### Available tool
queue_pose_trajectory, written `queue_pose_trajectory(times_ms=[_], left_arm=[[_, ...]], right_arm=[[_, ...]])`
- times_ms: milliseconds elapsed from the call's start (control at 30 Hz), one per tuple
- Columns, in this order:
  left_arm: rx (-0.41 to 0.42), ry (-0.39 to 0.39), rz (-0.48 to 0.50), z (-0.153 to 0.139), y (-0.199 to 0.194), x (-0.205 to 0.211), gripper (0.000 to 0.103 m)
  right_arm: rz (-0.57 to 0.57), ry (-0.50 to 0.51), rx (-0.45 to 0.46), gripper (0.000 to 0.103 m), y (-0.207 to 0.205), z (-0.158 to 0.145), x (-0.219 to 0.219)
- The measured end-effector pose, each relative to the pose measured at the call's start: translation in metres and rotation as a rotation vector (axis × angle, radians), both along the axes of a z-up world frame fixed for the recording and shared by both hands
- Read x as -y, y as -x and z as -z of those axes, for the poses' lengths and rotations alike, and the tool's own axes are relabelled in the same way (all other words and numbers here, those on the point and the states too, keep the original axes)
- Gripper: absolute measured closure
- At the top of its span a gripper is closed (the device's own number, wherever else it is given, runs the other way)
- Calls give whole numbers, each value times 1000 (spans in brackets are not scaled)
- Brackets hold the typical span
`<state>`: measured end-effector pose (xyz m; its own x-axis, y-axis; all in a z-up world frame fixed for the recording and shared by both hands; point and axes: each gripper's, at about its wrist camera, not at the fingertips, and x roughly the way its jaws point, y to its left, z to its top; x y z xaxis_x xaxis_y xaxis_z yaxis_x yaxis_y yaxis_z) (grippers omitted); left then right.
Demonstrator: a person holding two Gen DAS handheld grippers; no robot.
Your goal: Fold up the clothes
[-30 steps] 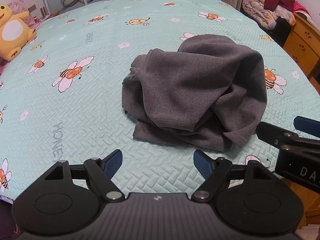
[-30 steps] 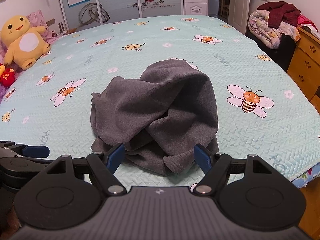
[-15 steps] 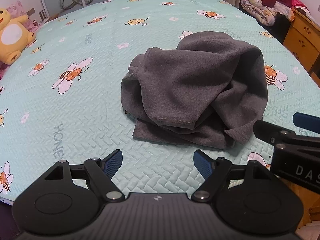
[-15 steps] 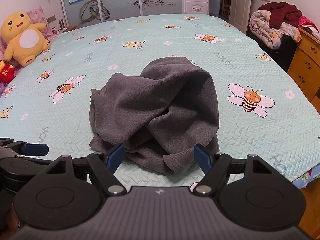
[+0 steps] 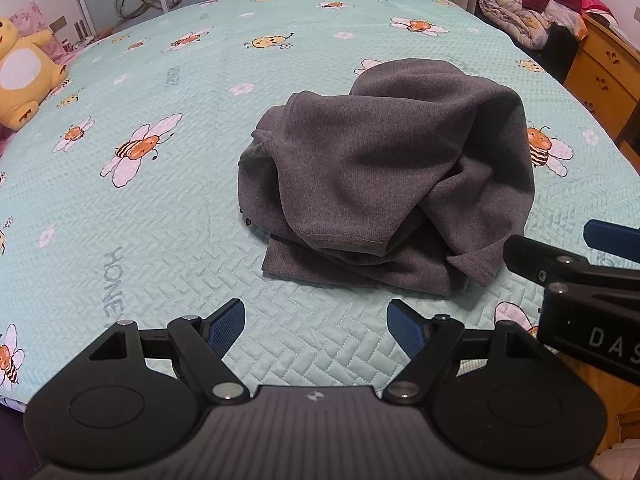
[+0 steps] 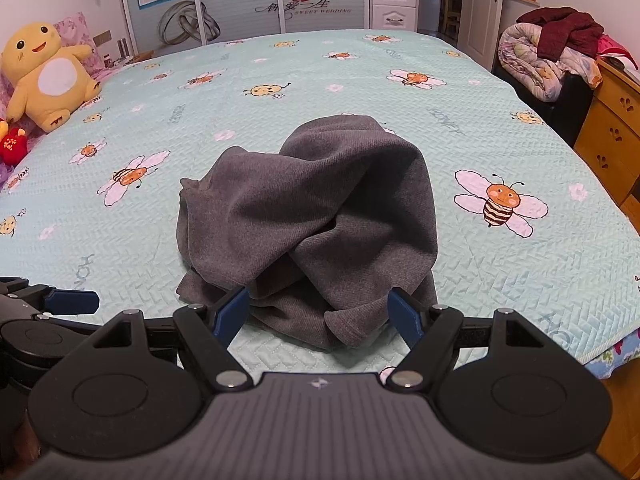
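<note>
A grey knit garment [image 5: 384,184] lies crumpled in a heap on the mint bee-print bedspread [image 5: 140,208]; it also shows in the right wrist view [image 6: 312,224]. My left gripper [image 5: 316,326] is open and empty, just short of the heap's near hem. My right gripper [image 6: 320,314] is open and empty, its tips at the heap's near edge, a cuff-like fold between them. The right gripper also shows in the left wrist view [image 5: 576,256], and the left gripper in the right wrist view [image 6: 60,302].
A yellow plush toy [image 6: 48,76] sits at the bed's far left. A pile of bedding and a dark red garment [image 6: 552,52] lies at the right, beside a wooden dresser [image 6: 612,128]. The bed's near right edge [image 6: 600,344] drops to the floor.
Both grippers have risen and pulled back slightly, so the garment sits a little lower and farther in the views. Both stay open; the garment has not moved.
</note>
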<state>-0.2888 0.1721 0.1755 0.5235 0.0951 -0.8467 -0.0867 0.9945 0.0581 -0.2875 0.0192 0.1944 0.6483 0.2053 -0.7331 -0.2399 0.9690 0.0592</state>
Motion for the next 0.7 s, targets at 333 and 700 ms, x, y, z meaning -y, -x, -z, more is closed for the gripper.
queue_pose_trajectory(times_ms=[333, 700], left_arm=[[-7, 1, -10, 6, -4, -5, 22], [-22, -2, -19, 16, -9, -9, 22]], right_arm=[[-4, 9, 0, 27, -4, 5, -4], [-7, 30, -8, 27, -10, 14, -9]])
